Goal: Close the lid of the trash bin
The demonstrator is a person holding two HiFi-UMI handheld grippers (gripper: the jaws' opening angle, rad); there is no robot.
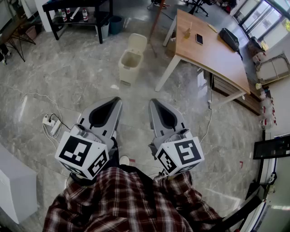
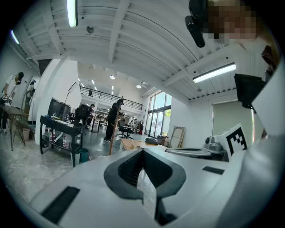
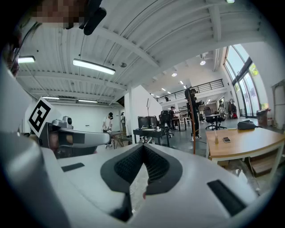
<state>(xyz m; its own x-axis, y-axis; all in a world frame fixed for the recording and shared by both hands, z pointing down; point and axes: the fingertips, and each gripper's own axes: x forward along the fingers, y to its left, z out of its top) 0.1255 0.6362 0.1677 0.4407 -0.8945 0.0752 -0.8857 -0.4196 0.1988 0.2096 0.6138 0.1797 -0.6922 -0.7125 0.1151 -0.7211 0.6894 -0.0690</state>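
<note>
A cream trash bin [image 1: 128, 65] stands on the grey marble floor, well ahead of me, beside a table leg. Its lid [image 1: 137, 43] is tipped up and back, so the inside shows. My left gripper [image 1: 116, 100] and right gripper [image 1: 153, 102] are held side by side close to my body, both pointing toward the bin and far short of it. Each has its jaws shut with nothing between them. In the left gripper view the left gripper [image 2: 142, 150] blocks the floor ahead, and in the right gripper view the right gripper [image 3: 143, 147] does the same. Neither of those views shows the bin.
A wooden table [image 1: 213, 47] with a phone and a black bag stands right of the bin. On the floor at left lies a power strip [image 1: 50, 125] with cables. A black shelf [image 1: 81, 8] and a teal bucket [image 1: 115, 25] sit behind the bin. A white cabinet [image 1: 13, 188] is at lower left.
</note>
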